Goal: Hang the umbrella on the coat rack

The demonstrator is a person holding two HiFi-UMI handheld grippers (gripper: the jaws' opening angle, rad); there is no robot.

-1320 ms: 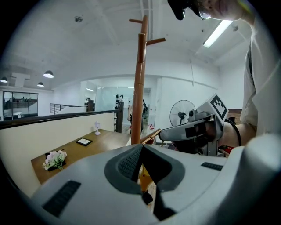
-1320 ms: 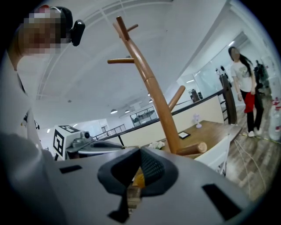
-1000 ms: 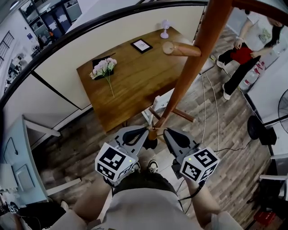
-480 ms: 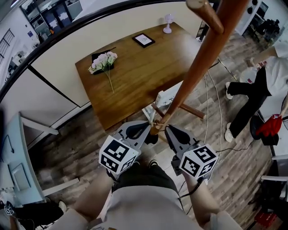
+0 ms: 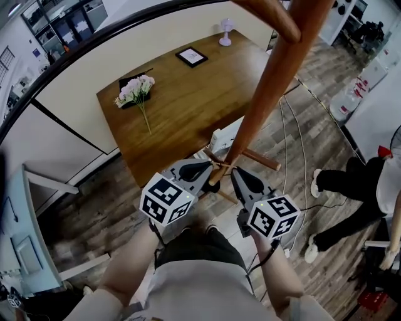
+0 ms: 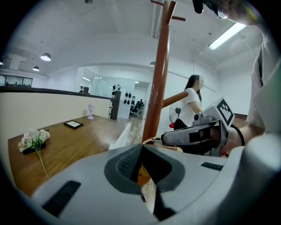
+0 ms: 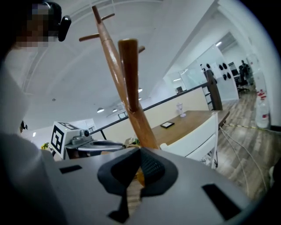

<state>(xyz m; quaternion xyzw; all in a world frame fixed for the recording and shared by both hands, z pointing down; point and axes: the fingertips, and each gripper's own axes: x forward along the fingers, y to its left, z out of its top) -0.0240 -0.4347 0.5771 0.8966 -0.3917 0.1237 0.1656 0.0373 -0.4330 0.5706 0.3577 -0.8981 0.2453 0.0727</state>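
Umbrella point(image 6: 141, 176): little of it shows, only a tan-orange piece pinched between the pads and a thin gold cord point(image 6: 148, 141) at the tips. The rest is hidden under the grippers, low by the foot of the tall reddish-brown wooden coat rack point(image 5: 263, 94). The grey, black-padded left gripper point(image 5: 208, 166) and right gripper point(image 5: 234, 172) point tip to tip. As far as I can judge, each has its jaws drawn in narrow on that tan piece.

The nearest rounded wooden peg point(image 5: 269, 14) stands high overhead, so the lift looks long. The umbrella could slide out of so small a grip, or the cord could slip off the pads. A swinging umbrella might knock the pole and rock the rack. White cables point(image 5: 289, 135) trail across the plank floor close by, and a person in dark trousers point(image 5: 351, 188) stands to the right; either could be caught.

No writing can be read. The gripper cubes carry only black-and-white square markers, and the small framed picture point(image 5: 191, 57) on the brown wooden table point(image 5: 182, 106) is too small to make out.
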